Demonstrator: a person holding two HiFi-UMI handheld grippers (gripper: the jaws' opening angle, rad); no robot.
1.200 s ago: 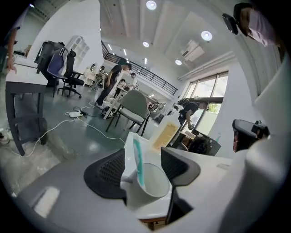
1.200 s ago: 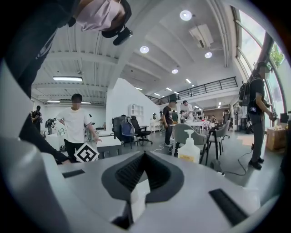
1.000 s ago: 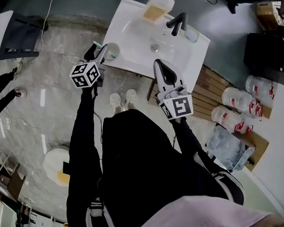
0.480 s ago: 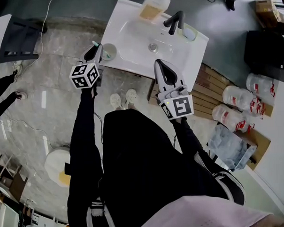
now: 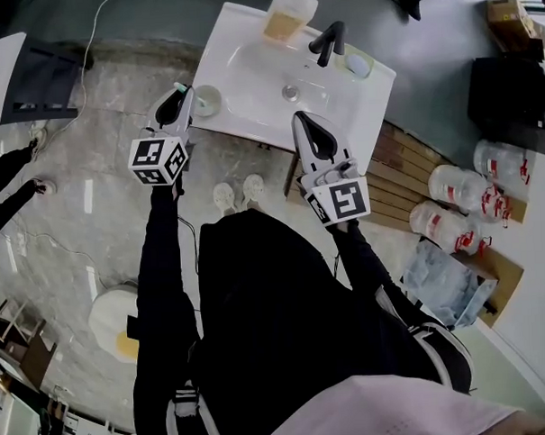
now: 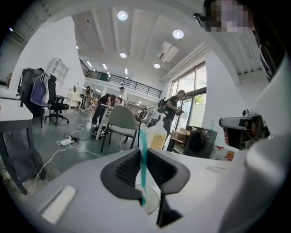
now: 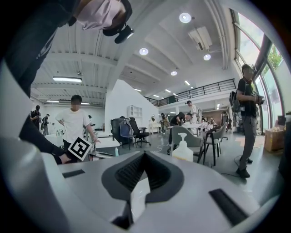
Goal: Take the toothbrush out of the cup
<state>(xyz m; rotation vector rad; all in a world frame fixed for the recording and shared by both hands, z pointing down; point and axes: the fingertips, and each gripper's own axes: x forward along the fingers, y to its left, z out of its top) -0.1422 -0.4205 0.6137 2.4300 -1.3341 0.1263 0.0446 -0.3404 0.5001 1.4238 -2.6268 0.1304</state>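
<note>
The toothbrush (image 5: 180,86) shows in the head view only as a small teal tip at the end of the left gripper (image 5: 179,98), held over the left corner of the white washbasin (image 5: 249,100), just beside the clear cup (image 5: 206,100) that stands there. The right gripper (image 5: 309,129) hovers over the basin's front edge, well apart from the cup, with a soap bottle (image 5: 286,18) and a black tap (image 5: 328,43) at the far side. In the left gripper view the left gripper (image 6: 144,157) has just been closing its jaws and now pinches the toothbrush (image 6: 143,173) by its teal handle. The handle stands upright between the black pads, and its lower end shows over the mouth of the cup (image 6: 154,203) below. Whether that end is clear of the rim cannot be told. In the right gripper view the right gripper (image 7: 144,157) has its jaws together at the tips and holds nothing. The soap bottle (image 7: 184,151) is seen beyond them.
</note>
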